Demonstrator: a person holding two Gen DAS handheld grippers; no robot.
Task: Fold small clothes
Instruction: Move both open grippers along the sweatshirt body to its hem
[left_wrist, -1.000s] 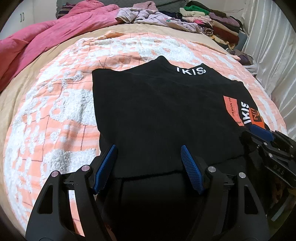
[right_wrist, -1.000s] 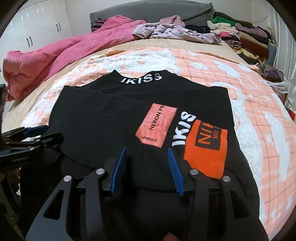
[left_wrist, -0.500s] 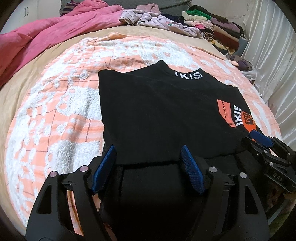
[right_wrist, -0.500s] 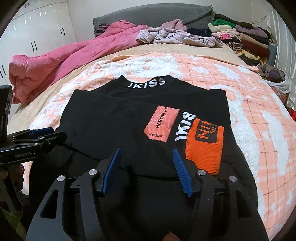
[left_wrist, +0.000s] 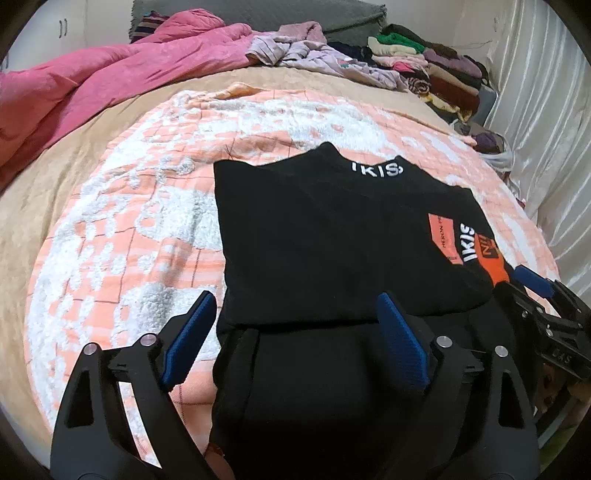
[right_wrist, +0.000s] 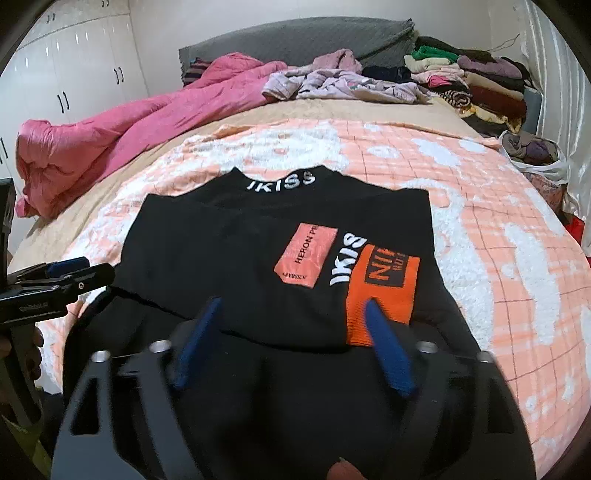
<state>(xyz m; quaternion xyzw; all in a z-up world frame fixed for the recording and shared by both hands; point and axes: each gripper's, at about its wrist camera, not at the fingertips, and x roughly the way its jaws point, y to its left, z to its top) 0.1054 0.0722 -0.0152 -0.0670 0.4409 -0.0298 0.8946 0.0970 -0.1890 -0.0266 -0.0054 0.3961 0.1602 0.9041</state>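
The bed (right_wrist: 498, 229) carries an orange-and-white checked fleece blanket (left_wrist: 122, 236) over a tan sheet (left_wrist: 48, 184). A crumpled pink quilt (right_wrist: 110, 136) lies along the far left. A loose heap of pale lilac clothes (right_wrist: 343, 83) sits at the far end, before a grey headboard (right_wrist: 295, 37). Stacked folded garments (right_wrist: 476, 81) stand at the far right. White wardrobe doors (right_wrist: 74, 62) line the left wall; a white curtain (left_wrist: 546, 110) hangs on the right.

The black sweater with white lettering and orange patches (right_wrist: 236, 254) lies flat on the blanket, near the bed's near edge, its lower part folded up over the body, the collar toward the far end.

The left gripper (left_wrist: 295, 321) has its jaws opening, hovering over the sweater's near left fold edge, pads clear of the cloth. The right gripper (right_wrist: 295, 325) likewise has its jaws opening, above the fold edge by the orange patch, gripping nothing.
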